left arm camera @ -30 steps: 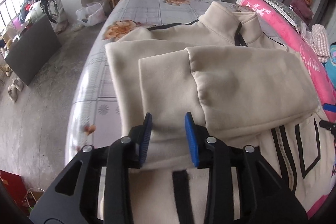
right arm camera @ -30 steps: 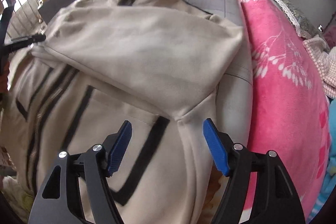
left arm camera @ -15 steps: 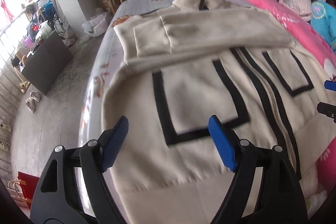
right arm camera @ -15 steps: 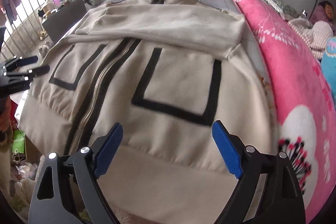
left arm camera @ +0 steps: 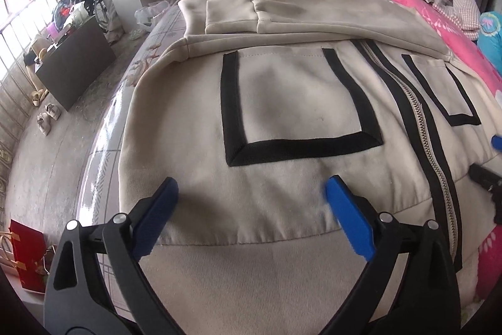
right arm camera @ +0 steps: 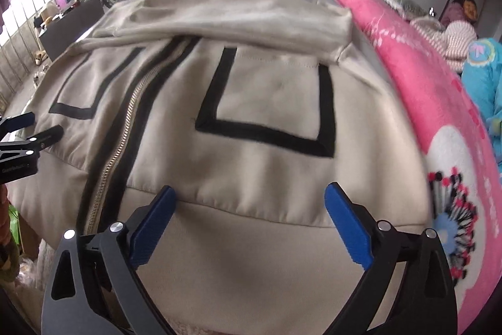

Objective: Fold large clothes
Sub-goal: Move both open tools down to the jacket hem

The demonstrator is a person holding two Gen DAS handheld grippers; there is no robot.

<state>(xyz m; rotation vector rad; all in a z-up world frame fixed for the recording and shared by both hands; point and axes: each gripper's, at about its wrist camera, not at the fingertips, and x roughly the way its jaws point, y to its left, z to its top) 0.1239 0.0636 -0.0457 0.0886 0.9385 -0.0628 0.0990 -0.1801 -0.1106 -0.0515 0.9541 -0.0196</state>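
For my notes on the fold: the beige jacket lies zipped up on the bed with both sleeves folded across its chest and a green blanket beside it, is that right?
Only the colour is wrong: the blanket beside the beige jacket is pink, not green, as the right wrist view shows. The rest stands: the jacket lies zipped on the bed with both sleeves folded across its chest.

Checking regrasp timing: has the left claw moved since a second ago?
Yes. The left claw has pulled back from the folded sleeves toward the jacket hem, jaws opening, nothing between them.
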